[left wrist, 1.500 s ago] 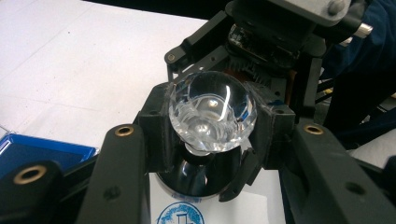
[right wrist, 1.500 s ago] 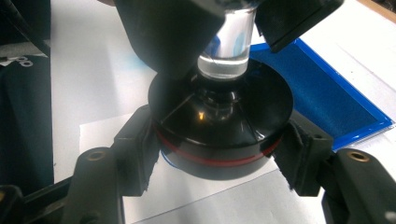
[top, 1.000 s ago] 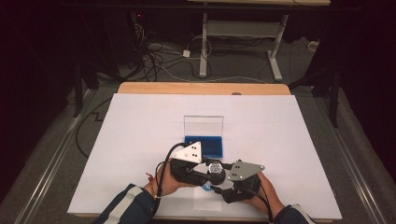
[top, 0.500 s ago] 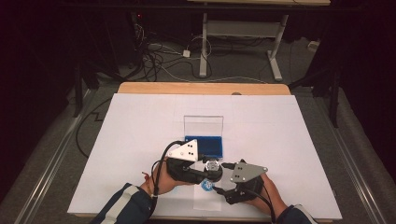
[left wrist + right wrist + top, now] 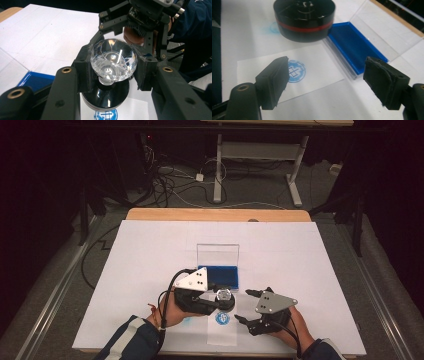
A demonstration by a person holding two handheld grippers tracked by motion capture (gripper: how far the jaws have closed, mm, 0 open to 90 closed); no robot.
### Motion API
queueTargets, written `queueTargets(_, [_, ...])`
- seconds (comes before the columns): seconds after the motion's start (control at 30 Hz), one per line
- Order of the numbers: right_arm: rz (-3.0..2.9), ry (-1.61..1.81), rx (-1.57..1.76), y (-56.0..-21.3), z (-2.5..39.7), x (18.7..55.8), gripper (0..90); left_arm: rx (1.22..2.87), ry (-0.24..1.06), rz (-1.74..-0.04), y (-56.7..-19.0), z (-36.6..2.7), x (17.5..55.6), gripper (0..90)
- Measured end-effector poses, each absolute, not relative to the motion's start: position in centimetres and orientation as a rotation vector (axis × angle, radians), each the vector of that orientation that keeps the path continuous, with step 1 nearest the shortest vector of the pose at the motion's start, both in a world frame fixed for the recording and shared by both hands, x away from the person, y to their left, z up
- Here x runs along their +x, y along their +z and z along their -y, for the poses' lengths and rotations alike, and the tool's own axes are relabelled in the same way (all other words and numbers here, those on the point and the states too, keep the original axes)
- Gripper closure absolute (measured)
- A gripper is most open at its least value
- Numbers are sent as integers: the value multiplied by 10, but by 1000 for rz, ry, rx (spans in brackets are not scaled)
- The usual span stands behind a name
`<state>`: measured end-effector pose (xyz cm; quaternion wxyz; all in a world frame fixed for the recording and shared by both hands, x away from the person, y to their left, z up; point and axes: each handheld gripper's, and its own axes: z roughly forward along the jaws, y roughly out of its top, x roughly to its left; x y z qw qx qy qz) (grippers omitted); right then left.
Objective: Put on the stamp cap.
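1. The stamp (image 5: 113, 72) is pinched by its crystal knob between the jaws of the left gripper (image 5: 220, 301) — lifted just above the slip of paper (image 5: 312, 75), beside the ink pad (image 5: 223, 276).
2. A blue print (image 5: 295, 70) is seen on the slip; the stamp is judged raised to clear it.
3. The right gripper (image 5: 250, 306) is held spread wide and empty — near the slip, likely to steady it.
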<state>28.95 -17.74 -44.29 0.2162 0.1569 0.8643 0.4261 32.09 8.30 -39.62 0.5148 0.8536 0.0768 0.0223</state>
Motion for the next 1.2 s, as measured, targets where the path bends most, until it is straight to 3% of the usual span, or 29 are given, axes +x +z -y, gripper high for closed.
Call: queueTargets(1.2, [-2226,1177,567,-433,238,279,161,2028,120,-217,-387,-103,323,544])
